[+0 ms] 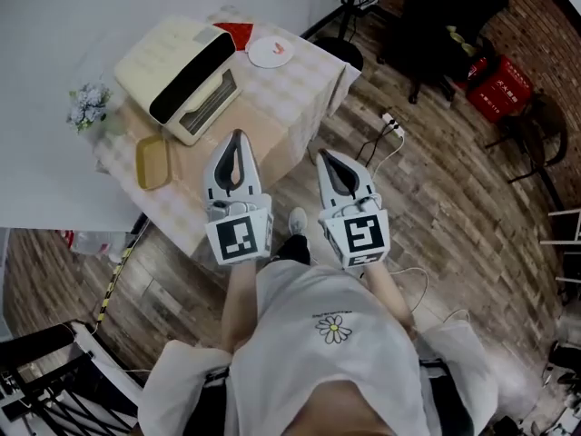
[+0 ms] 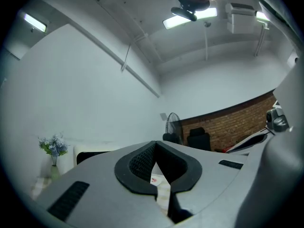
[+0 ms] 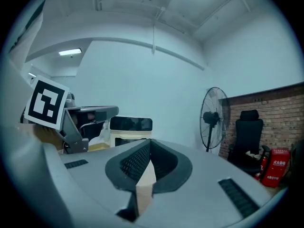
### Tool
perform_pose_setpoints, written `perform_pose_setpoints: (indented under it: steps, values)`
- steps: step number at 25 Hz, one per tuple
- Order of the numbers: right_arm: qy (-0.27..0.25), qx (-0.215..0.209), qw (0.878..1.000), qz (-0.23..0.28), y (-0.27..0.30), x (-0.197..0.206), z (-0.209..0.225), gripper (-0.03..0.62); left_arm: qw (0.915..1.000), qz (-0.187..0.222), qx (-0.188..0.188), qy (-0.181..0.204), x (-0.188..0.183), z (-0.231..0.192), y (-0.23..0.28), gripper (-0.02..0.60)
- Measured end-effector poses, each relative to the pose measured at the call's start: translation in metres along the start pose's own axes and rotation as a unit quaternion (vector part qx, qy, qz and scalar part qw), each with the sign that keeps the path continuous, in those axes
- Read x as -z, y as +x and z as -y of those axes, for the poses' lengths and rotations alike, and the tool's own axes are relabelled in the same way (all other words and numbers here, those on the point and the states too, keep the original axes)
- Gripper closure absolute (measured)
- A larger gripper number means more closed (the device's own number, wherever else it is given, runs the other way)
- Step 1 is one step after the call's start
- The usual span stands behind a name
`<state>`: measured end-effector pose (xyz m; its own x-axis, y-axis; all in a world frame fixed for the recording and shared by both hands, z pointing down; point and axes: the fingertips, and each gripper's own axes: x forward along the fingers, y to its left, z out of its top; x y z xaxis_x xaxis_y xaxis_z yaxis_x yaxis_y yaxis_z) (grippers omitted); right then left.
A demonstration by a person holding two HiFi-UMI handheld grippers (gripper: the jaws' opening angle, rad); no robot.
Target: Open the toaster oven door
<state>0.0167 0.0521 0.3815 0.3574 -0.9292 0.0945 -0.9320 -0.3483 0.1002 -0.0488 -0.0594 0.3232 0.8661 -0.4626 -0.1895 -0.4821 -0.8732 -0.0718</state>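
A cream toaster oven (image 1: 182,78) with a dark glass door stands on the small table (image 1: 272,125), its door closed. It shows again as a cream box (image 3: 129,131) in the right gripper view and as the oven's dark door edge (image 2: 92,155) in the left gripper view. My left gripper (image 1: 238,135) hovers over the table's near side, shut and holding nothing, a short way from the oven's front. My right gripper (image 1: 321,154) is level with it beside the table's right edge, also shut and holding nothing.
A yellow tray (image 1: 152,162) lies left of the oven. A white plate (image 1: 270,52) and a red item (image 1: 238,33) sit at the table's back. A flower vase (image 1: 88,107) stands at the left. A fan (image 3: 211,118), black chair (image 3: 248,139) and floor cables (image 1: 381,143) are to the right.
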Motion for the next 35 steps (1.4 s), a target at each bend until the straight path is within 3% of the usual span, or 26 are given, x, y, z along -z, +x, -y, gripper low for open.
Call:
perform_pose_setpoints:
  steps: [6, 15, 19, 24, 27, 35]
  values:
    - [-0.047, -0.064, 0.997, -0.012, 0.104, -0.014, -0.012, 0.585, 0.9988, -0.009, -0.049, -0.006, 0.023, -0.056, 0.058, 0.565]
    - [-0.025, -0.123, 0.992, 0.028, 0.170, -0.033, -0.023, 0.585, 0.9950, -0.017, -0.095, 0.025, 0.028, -0.087, 0.080, 0.565]
    - [0.002, -0.153, 0.988, 0.021, 0.188, -0.035, -0.024, 0.585, 0.9908, -0.009, -0.130, 0.038, 0.019, -0.093, 0.083, 0.565]
    - [0.016, -0.243, 0.969, 0.049, 0.209, -0.047, -0.035, 0.585, 0.9765, -0.010, -0.206, 0.065, 0.007, -0.106, 0.078, 0.565]
    - [0.015, -0.290, 0.955, 0.059, 0.214, -0.054, -0.037, 0.585, 0.9658, -0.010, -0.252, 0.059, 0.005, -0.108, 0.077, 0.565]
    - [0.037, -0.375, 0.923, 0.077, 0.222, -0.066, -0.030, 0.585, 0.9373, -0.020, -0.343, 0.060, 0.007, -0.103, 0.069, 0.565]
